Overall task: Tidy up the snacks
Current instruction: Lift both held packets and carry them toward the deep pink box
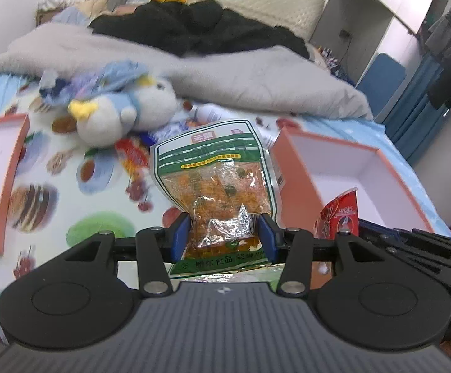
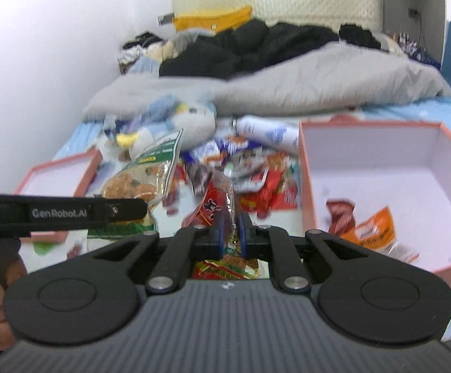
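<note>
I see a bed (image 1: 70, 168) covered by a white sheet printed with food pictures, with a rumpled grey blanket (image 1: 225, 65) and dark clothes heaped toward the far wall. Two shallow cardboard boxes with salmon-pink outsides and white insides sit on the sheet: the pink box on my right (image 2: 380, 171) is open upward and already holds a dark red packet (image 2: 339, 214) and an orange-and-white packet (image 2: 374, 227) near its front wall, while the pink box on my left (image 1: 5, 180) shows only a white floor in the part I can see. Between the boxes lies a blurred pile of small red, blue and white snack wrappers (image 2: 250, 171), and behind it a blue-and-white plush bird with yellow tufts (image 1: 126, 105) and a white bottle lying on its side (image 2: 266, 130). My left gripper (image 1: 225, 236) has its blue-padded fingers (image 1: 180, 233) closed on the lower part of a clear pouch with green-and-white printing and orange snack inside (image 1: 216, 180), held upright above the sheet just beside the right box. My right gripper (image 2: 231, 233) has its fingers nearly together, pinching a red crinkly snack packet (image 2: 216, 202) lifted in front of the pile, between the two boxes.
</note>
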The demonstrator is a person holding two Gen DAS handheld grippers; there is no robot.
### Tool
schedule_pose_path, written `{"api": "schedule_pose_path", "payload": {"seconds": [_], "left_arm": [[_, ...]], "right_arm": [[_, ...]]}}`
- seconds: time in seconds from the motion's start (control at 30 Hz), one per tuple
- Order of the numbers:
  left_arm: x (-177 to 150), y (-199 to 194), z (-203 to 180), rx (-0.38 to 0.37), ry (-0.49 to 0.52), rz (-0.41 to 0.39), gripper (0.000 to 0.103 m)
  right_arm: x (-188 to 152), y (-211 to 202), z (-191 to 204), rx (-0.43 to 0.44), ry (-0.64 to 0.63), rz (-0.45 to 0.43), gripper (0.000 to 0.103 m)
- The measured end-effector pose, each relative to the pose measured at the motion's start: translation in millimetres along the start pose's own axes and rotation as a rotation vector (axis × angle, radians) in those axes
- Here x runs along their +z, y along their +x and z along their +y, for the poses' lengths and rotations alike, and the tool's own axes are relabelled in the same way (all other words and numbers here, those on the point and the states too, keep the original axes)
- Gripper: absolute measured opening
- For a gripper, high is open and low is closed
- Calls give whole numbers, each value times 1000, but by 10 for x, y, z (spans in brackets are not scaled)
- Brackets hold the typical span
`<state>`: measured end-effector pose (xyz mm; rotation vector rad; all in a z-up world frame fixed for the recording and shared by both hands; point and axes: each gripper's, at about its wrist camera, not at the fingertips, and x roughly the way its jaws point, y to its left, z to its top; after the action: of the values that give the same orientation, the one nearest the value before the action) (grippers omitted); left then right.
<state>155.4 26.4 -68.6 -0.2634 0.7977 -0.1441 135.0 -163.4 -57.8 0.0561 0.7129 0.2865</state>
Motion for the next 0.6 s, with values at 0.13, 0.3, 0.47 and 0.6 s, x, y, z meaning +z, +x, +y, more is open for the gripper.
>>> {"api": "schedule_pose_path", "payload": {"seconds": [0.13, 0.3, 0.47, 0.6], "left_arm": [[167, -116, -117, -25, 0, -39, 53], [335, -202, -299, -61, 6, -72, 53], [489, -244, -552, -94, 35, -101, 53], [609, -198, -755, -121, 58, -110, 53]], "right_arm": [[179, -127, -52, -9, -8, -47, 13], [356, -245, -161, -28, -9, -99, 13], [504, -374, -342, -47, 17, -142, 13], [575, -445, -502, -71, 29, -165, 13]]}}
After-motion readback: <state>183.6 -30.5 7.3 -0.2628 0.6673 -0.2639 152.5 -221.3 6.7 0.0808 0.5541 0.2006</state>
